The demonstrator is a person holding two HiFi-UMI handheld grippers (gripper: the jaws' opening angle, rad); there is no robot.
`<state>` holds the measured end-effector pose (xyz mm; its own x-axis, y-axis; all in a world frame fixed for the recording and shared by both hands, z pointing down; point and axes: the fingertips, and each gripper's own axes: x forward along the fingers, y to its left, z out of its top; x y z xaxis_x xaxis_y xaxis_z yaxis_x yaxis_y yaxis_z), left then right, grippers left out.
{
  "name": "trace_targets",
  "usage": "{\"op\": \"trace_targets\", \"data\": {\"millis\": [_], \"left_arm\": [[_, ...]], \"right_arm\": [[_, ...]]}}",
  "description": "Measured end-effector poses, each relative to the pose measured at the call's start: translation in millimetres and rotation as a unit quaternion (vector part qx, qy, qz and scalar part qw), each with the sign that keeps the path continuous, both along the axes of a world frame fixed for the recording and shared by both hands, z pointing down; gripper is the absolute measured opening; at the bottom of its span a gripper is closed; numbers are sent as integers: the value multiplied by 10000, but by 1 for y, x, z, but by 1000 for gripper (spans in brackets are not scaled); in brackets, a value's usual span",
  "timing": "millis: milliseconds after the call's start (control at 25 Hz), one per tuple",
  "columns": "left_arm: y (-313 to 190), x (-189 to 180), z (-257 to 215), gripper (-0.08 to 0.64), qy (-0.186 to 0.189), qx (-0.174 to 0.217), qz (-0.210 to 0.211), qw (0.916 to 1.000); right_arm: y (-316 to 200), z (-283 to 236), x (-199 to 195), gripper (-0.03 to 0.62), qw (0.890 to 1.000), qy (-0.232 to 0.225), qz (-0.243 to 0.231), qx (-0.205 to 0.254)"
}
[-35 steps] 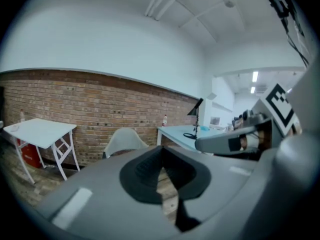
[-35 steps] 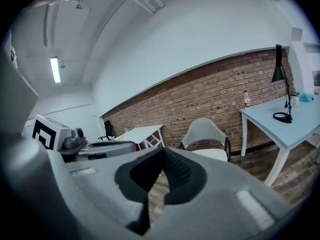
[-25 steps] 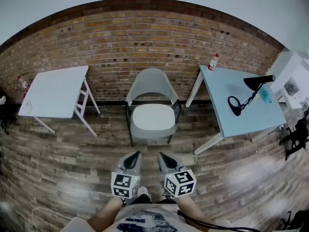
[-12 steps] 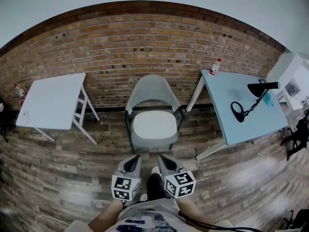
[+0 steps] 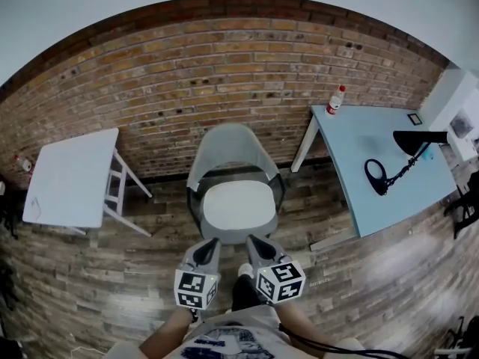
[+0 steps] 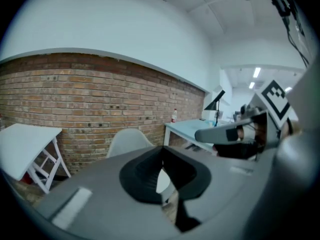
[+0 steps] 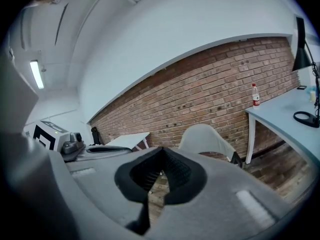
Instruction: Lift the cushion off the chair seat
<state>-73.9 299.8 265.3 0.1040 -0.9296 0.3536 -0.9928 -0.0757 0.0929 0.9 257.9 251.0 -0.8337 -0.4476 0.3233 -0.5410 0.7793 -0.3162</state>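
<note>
Cushion (image 5: 230, 205): white, rounded, lying flat on chair (image 5: 227, 149) seat; covers most of it; nothing touching it.
Chair: grey shell, curved back toward brick wall (image 5: 224, 73); stands between two tables, straight ahead of both grippers in head view.
L gripper (image 5: 212, 241): jaws pressed together, nothing between them; tip near seat's front edge, apart from cushion; tilted slightly down.
R gripper (image 5: 252, 239): jaws also pressed together, empty; just beside L gripper, same reach, short of cushion.
L gripper view: chair back above closed jaws, a bit left of ctr; R gripper off to the right.
R gripper view: chair back just right of jaw line; L gripper at left edge.
White table (image 5: 69, 172): left of chair, well apart, angled legs.
Blue table (image 5: 352, 137): right of chair; black lamp (image 5: 410, 144) on it, bottle (image 5: 337, 99) w/ red cap at its wall-side corner.
Floor (image 5: 105, 275): wood planks.
</note>
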Motion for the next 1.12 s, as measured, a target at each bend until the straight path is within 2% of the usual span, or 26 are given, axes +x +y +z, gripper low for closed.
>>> {"op": "trace_targets", "data": {"millis": [520, 800, 960, 1120], "left_arm": [[-152, -6, 24, -8, -52, -426, 252, 9988], [-192, -16, 47, -9, -106, -608, 469, 9970], [-210, -36, 78, -8, -120, -814, 546, 9951], [-237, -55, 114, -8, -259, -963, 800, 9918]], "right_arm": [[-147, 27, -1, -2, 9991, 72, 153, -388], [-192, 54, 2, -2, 9969, 211, 464, -598], [-214, 83, 2, -2, 9935, 363, 786, -733], [-238, 124, -4, -2, 9879, 515, 1141, -911]]}}
